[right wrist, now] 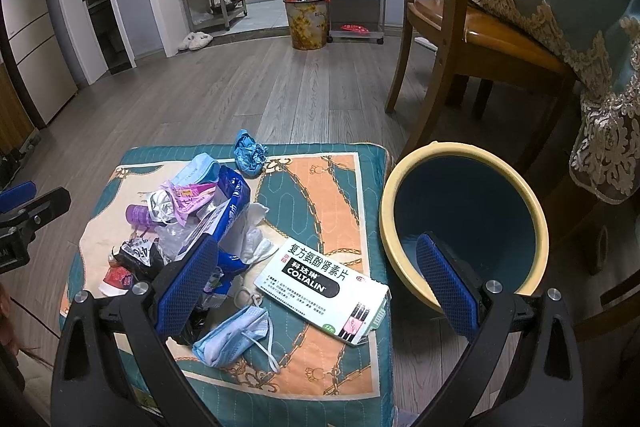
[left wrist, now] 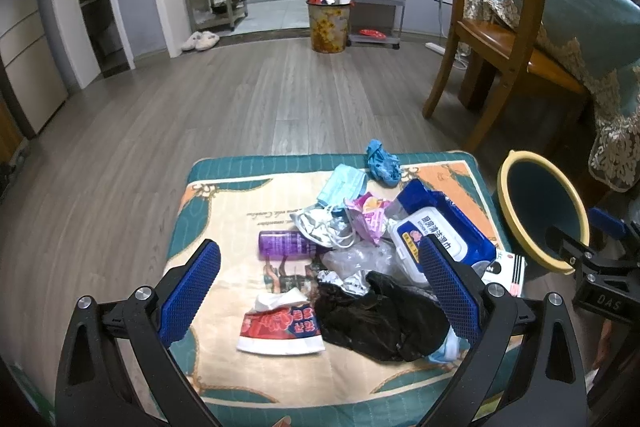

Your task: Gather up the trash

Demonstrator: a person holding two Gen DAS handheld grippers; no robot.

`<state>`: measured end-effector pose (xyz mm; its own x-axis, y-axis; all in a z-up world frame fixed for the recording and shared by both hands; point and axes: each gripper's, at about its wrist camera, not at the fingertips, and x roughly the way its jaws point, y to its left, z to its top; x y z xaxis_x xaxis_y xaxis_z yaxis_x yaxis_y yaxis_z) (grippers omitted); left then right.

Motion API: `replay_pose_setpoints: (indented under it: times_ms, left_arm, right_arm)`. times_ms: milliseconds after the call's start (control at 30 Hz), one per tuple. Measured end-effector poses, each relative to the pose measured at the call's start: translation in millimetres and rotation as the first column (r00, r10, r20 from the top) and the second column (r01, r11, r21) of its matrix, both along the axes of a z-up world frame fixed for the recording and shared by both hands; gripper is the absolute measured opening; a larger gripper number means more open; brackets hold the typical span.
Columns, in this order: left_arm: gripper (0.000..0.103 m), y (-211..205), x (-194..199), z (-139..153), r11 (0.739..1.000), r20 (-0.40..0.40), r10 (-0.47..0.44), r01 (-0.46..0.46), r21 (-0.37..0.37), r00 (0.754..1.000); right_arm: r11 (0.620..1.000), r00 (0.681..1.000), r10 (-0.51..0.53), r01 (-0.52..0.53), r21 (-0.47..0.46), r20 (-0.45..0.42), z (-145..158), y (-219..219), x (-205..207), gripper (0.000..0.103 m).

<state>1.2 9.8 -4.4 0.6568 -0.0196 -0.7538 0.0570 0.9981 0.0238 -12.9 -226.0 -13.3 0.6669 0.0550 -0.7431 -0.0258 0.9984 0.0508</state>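
barely begun, i'd judge: the yellow-rimmed blue plastic bin point(right wrist: 464, 223) looks empty, while the heap of wrappers, masks and a white medicine box point(right wrist: 324, 291) lies on the patterned teal cushion point(right wrist: 360, 163) beside it. left hand-held gripper point(left wrist: 320, 285) and right hand-held gripper point(right wrist: 316, 281) both gape wide, holding nothing.

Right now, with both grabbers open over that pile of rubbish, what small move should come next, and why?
Probably lower the right gripper onto the Coltalin box and close its fingers on it. The box lies flat and apart from the heap, nearest the empty bin beside the cushion, and both grippers are open, holding nothing.
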Motion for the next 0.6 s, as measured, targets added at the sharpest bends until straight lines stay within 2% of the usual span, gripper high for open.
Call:
replay_pose_setpoints:
  times_ms: [600]
  left_arm:
    - [0.098,2.4,-0.6,-2.5,1.000,-0.007,0.004,-0.004,-0.004,1.000]
  right_arm:
    - [1.000,1.000,-0.004,0.004,-0.002,-0.004,-2.6,-0.2,0.8,0.097]
